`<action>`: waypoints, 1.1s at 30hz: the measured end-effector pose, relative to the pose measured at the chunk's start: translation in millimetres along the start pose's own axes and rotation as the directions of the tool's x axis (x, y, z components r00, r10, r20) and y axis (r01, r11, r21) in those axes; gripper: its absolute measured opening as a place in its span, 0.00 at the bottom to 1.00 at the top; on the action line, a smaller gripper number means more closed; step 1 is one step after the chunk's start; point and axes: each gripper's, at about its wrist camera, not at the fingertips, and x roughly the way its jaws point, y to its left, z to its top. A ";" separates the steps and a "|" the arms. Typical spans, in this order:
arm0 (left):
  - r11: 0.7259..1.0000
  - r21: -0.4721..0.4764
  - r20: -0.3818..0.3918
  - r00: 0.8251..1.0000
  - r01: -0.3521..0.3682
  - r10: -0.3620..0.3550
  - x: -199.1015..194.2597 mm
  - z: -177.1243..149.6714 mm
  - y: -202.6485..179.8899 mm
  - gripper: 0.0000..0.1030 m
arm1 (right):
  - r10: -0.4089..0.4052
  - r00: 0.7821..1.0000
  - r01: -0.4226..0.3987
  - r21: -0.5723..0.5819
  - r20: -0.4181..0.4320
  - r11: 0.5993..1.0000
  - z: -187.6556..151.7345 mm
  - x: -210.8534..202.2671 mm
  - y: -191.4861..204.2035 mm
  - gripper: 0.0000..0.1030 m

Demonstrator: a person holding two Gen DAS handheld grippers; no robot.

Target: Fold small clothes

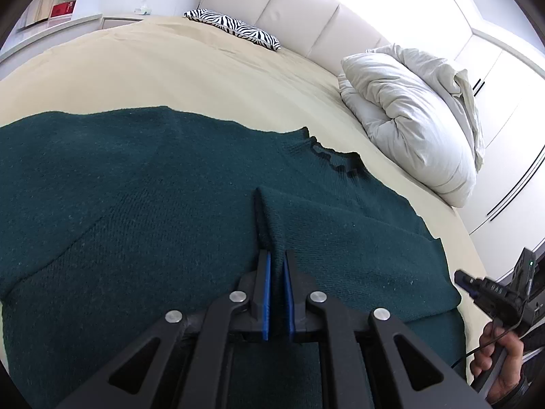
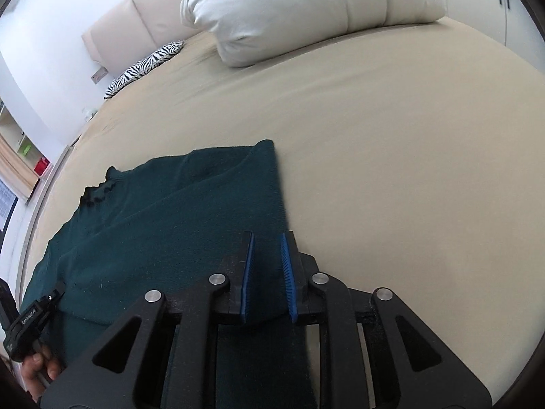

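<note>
A dark green knit sweater (image 1: 143,184) lies flat on the beige bed sheet (image 1: 170,68), its ruffled collar (image 1: 335,158) toward the duvet. My left gripper (image 1: 276,255) is shut on a raised fold of the sweater, probably the sleeve end (image 1: 269,211), over the sweater's body. In the right wrist view the sweater (image 2: 163,218) lies at lower left, its right side folded in with a straight edge (image 2: 277,184). My right gripper (image 2: 267,237) stands open with sweater fabric between its blue pads (image 2: 287,266) at that edge. The right gripper also shows in the left wrist view (image 1: 458,276).
A crumpled white duvet (image 1: 408,112) lies at the bed's head on the right, also in the right wrist view (image 2: 306,6). A zebra-print pillow (image 1: 235,29) rests against the cream padded headboard (image 1: 293,3). Bare sheet (image 2: 408,156) spreads right of the sweater.
</note>
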 end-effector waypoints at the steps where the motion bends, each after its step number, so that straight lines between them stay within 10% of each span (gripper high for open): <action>1: 1.000 -0.001 0.002 1.000 -0.001 0.001 -0.4 -0.4 0.1 0.10 | 0.016 1.000 -0.016 0.002 0.010 1.000 3.9 -0.4 0.8 0.17; 14: 0.998 -0.052 -0.033 0.999 0.039 -0.041 1.5 5.8 6.3 0.11 | -0.019 1.000 0.020 0.051 -0.025 0.998 34.4 40.3 -1.9 0.35; 18: 0.997 -0.070 0.005 1.000 0.028 -0.028 -33.7 13.4 -1.4 0.63 | 0.045 0.995 -0.049 0.040 0.083 0.998 8.3 -25.3 9.3 0.35; 24: 0.987 -0.149 0.157 0.987 0.066 -0.042 -142.2 8.8 39.1 0.70 | 0.147 0.986 -0.143 -0.067 0.076 0.988 -49.6 -88.8 43.0 0.37; 29: 0.883 -0.467 0.262 0.961 0.048 0.087 -224.4 -19.9 156.8 0.70 | 0.220 0.975 -0.218 -0.100 0.012 0.971 -100.5 -111.0 68.3 0.38; 33: 0.734 -0.677 0.285 0.940 0.061 0.186 -266.3 -47.4 239.9 0.70 | 0.268 0.963 -0.270 -0.094 -0.037 0.958 -130.5 -121.0 88.6 0.38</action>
